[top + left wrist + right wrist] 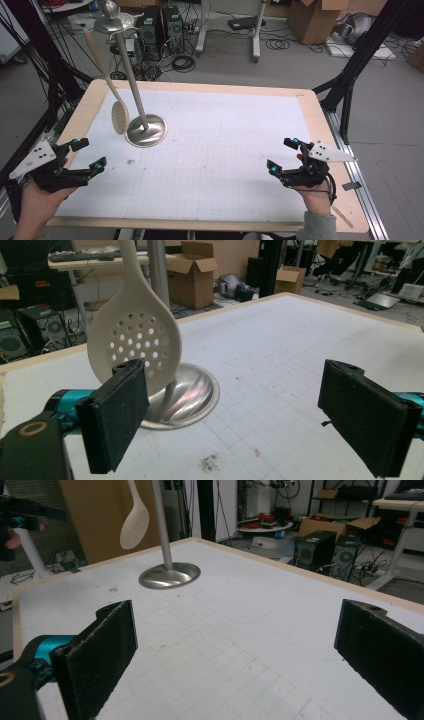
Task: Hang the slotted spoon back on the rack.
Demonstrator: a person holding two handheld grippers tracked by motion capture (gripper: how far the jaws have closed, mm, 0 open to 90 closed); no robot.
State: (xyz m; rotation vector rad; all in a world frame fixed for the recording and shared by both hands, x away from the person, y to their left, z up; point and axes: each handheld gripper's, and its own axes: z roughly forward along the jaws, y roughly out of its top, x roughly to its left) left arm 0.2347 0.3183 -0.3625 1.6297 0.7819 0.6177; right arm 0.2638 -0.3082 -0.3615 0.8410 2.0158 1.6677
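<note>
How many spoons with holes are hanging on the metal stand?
1. The slotted spoon hangs from the top of the metal stand, at the table's far left, its bowl beside the stand's base.

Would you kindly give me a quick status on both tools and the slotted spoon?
Left tool open, right tool open, both empty. Slotted spoon hanging on the metal stand, untouched. Nothing in the way.
</note>
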